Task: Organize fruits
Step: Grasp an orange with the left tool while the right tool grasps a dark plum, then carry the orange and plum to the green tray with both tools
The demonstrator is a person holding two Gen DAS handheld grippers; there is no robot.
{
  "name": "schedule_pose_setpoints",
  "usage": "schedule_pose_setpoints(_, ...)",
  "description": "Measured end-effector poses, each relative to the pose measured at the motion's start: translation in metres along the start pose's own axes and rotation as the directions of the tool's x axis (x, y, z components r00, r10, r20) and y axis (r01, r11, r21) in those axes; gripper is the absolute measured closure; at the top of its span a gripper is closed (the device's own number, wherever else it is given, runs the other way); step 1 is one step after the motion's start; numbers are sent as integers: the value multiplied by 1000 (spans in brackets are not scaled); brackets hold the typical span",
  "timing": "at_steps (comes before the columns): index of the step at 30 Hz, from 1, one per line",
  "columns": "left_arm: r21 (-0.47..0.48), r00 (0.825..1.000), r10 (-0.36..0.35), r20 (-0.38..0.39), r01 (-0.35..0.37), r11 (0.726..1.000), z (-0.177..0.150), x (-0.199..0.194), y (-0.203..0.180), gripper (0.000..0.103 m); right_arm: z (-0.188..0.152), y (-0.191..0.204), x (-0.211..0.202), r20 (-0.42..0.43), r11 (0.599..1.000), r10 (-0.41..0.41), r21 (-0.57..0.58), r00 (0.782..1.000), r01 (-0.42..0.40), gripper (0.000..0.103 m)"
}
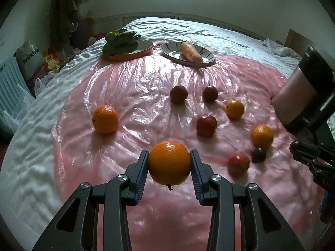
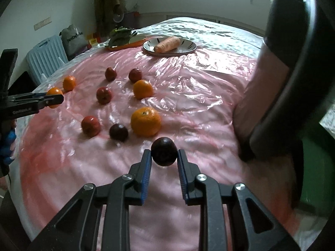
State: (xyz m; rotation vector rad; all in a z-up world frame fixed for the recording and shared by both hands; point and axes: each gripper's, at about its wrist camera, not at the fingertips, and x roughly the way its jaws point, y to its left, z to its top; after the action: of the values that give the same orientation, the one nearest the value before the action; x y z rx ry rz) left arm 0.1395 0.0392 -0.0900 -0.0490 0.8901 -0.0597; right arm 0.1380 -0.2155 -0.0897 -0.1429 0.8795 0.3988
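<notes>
My left gripper (image 1: 169,164) is shut on an orange (image 1: 169,162) and holds it above the pink plastic sheet (image 1: 136,87). My right gripper (image 2: 164,156) is shut on a dark purple plum (image 2: 164,151), also lifted off the sheet. Loose on the sheet lie several red apples, such as one (image 1: 206,125) in the middle, three more oranges (image 1: 105,119) (image 1: 235,109) (image 1: 262,136), and a second dark plum (image 2: 118,132). The left gripper (image 2: 53,100) with its orange shows at the right wrist view's left edge. The right gripper (image 1: 295,147) appears at the left wrist view's right edge.
The sheet covers a bed with white bedding (image 1: 37,108). At the far side stand an orange plate (image 1: 144,51) with leafy greens and a striped plate (image 1: 207,57) with a carrot (image 1: 190,51). A tall black and pink cylinder (image 2: 272,79) rises on the right. A blue suitcase (image 2: 46,54) stands beside the bed.
</notes>
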Motion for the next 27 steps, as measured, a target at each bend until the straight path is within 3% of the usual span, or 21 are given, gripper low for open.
schedule_pose_setpoints(27, 44, 997, -41, 61, 38, 998, -30, -86, -44, 69, -44, -6, -93, 96, 993, -35, 113, 995, 24, 100)
